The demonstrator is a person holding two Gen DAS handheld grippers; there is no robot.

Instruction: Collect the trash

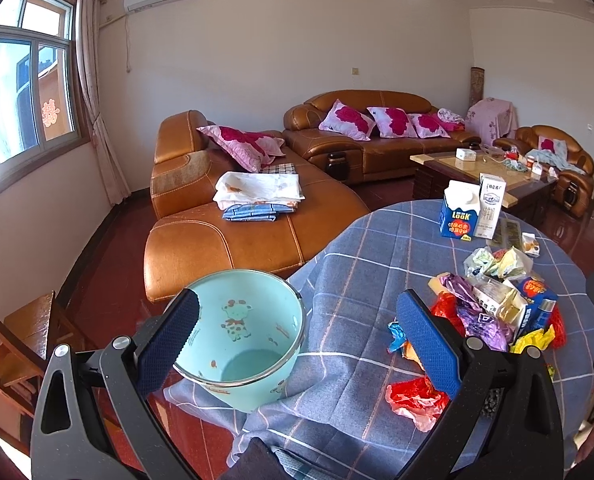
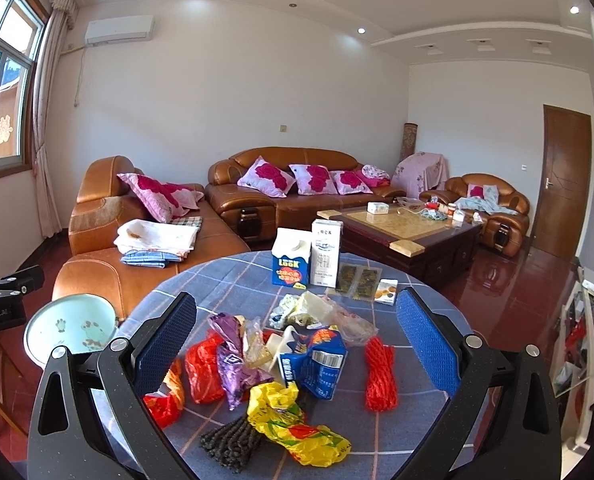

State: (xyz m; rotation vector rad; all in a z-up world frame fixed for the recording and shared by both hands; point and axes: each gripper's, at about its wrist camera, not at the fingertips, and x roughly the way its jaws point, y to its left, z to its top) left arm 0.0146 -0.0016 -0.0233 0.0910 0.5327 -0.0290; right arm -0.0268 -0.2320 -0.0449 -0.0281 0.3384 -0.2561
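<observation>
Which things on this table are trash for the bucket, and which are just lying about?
Job: light blue cartoon bucket; crumpled yellow plastic bag; crushed blue carton; purple foil wrapper.
Lying about: upright blue Look carton; folded cloths on sofa.

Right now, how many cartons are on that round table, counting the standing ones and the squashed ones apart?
Standing cartons: 2, the blue carton and the white carton, side by side at the far edge.
Squashed cartons: 1, the crushed blue carton lying in the heap of wrappers.
Total: 3
</observation>
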